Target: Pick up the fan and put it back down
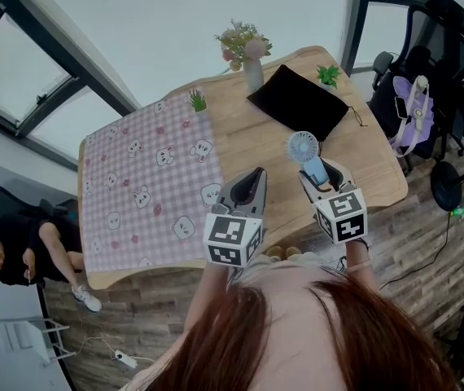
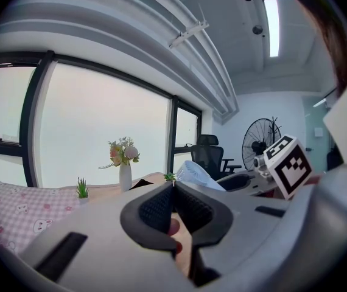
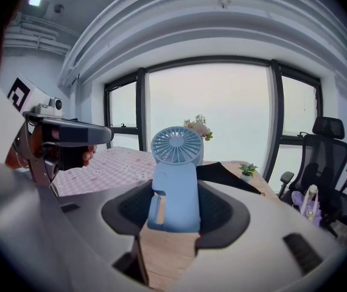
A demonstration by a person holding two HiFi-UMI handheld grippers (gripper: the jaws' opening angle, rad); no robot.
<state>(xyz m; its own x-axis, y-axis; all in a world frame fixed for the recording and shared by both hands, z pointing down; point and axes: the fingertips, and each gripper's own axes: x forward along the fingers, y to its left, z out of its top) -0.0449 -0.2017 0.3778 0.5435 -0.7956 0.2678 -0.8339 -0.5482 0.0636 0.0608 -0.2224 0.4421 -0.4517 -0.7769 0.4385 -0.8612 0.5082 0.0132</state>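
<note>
My right gripper (image 3: 176, 194) clamps the fan (image 3: 176, 148) by its handle, seemingly clear of the table (image 1: 370, 169). My left gripper (image 2: 172, 194) is closed and empty. Next: lower the fan upright by the front edge, then release.

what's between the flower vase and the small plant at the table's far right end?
A black cloth: its far corner reaches in between the vase and the plant. The head view shows it best.

Fan (image 1: 304, 147) in right gripper (image 3: 175, 190) above table (image 1: 366, 163); vase (image 1: 253, 73) perhaps touches pouch (image 1: 297, 103) behind.
</note>
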